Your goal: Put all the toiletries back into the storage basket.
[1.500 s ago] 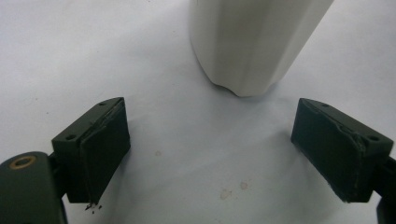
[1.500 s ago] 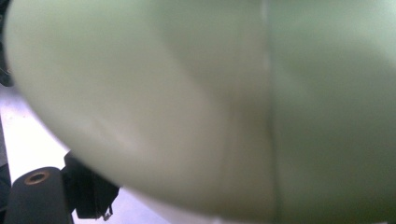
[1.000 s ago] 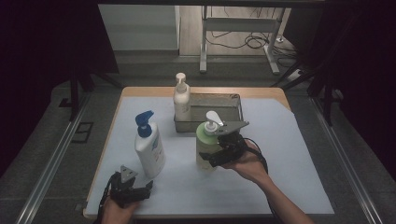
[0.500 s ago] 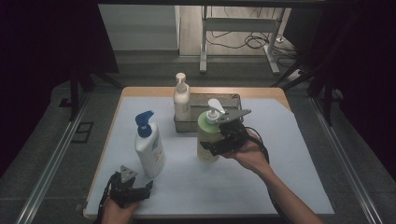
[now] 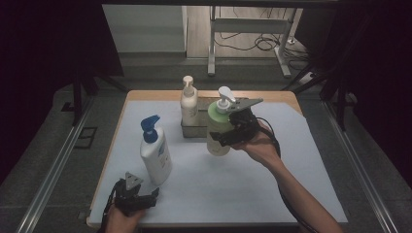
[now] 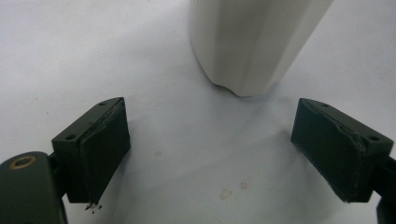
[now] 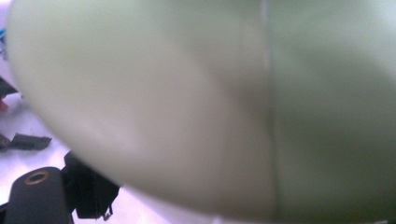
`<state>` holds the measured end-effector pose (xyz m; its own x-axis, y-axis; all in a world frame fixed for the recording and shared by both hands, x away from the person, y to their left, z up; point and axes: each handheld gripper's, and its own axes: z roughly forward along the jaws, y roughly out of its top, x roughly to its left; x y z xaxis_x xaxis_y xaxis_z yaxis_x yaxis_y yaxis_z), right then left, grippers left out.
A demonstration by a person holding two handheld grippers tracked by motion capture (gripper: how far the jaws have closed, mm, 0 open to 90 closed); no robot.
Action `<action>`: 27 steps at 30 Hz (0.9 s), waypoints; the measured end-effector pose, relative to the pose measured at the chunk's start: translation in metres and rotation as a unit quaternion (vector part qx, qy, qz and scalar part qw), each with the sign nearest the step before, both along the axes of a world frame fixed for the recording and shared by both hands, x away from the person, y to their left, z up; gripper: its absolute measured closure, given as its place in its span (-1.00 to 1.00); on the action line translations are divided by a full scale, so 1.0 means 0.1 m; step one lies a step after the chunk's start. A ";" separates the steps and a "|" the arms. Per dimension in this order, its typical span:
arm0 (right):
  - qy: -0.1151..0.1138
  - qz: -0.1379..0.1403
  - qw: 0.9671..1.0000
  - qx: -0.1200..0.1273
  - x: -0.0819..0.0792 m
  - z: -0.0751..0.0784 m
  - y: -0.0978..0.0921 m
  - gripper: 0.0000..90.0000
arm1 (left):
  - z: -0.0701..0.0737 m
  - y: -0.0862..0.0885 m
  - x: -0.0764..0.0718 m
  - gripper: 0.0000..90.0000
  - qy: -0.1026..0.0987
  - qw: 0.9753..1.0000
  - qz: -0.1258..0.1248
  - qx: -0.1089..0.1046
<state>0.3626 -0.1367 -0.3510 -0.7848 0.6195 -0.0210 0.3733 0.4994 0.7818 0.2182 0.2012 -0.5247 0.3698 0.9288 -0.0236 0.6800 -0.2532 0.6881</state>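
One green pump bottle [image 5: 218, 132] sits clamped in the right tool [image 5: 227, 138].

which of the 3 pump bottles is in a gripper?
The green-topped bottle, held by the right gripper. The blue-pump bottle and cream bottle stand free.

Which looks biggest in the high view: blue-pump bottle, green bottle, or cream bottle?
1. Blue-pump bottle and green bottle: look about alike, and the right hand-held gripper covers part of the green one.
2. Cream bottle: smallest, though farthest away.
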 end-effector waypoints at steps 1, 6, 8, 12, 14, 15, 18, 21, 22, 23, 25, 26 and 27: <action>-0.002 -0.001 1.000 0.001 0.02 0.01 0.00 -0.74 | 0.00 0.00 0.00 -0.75 0.000 1.000 0.000 0.000; -0.006 -0.009 1.000 -0.001 0.10 0.07 0.02 -0.74 | 0.00 0.00 0.00 -0.75 0.000 1.000 0.000 0.000; -0.009 -0.012 1.000 -0.003 0.13 0.09 0.03 -0.74 | 0.00 0.00 0.00 -0.75 0.000 1.000 0.000 0.000; -0.014 -0.022 1.000 -0.004 0.20 0.12 0.04 -0.74 | 0.00 0.00 0.00 -0.75 0.000 1.000 0.000 0.000; -0.014 -0.024 1.000 -0.003 0.22 0.13 0.04 -0.74 | 0.00 0.00 0.00 -0.75 0.000 1.000 0.000 0.000; -0.016 -0.027 1.000 -0.002 0.24 0.13 0.04 -0.74 | 0.00 0.00 0.00 -0.75 0.000 1.000 0.000 0.000; -0.016 -0.038 0.999 -0.002 0.31 0.15 0.05 -0.74 | 0.00 0.00 0.00 -0.75 0.000 1.000 -0.001 0.000; -0.019 -0.044 0.999 -0.003 0.35 0.15 0.06 -0.74 | 0.00 0.00 0.00 -0.75 0.000 1.000 -0.001 0.000; -0.017 -0.049 0.999 -0.002 0.39 0.15 0.06 -0.74 | 0.00 0.00 0.00 -0.75 0.000 1.000 -0.001 0.000; -0.018 -0.050 0.999 -0.001 0.41 0.15 0.06 -0.74 | 0.00 0.00 0.00 -0.75 0.000 1.000 -0.001 0.000; -0.021 -0.055 0.998 0.000 0.45 0.15 0.07 -0.74 | 0.00 0.00 0.00 -0.75 0.000 1.000 -0.001 0.000; -0.021 -0.058 0.998 -0.001 0.47 0.15 0.08 -0.73 | 0.00 0.00 0.00 -0.75 0.000 1.000 -0.001 0.000; -0.022 -0.060 0.998 0.000 0.49 0.14 0.08 -0.73 | 0.00 0.00 0.00 -0.75 0.000 1.000 -0.001 0.000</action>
<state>0.4113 -0.1283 -0.3365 -0.7038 0.7084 -0.0534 0.3960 0.4536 0.7984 0.2182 0.2014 -0.5247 0.3712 0.9283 -0.0238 0.6797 -0.2541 0.6881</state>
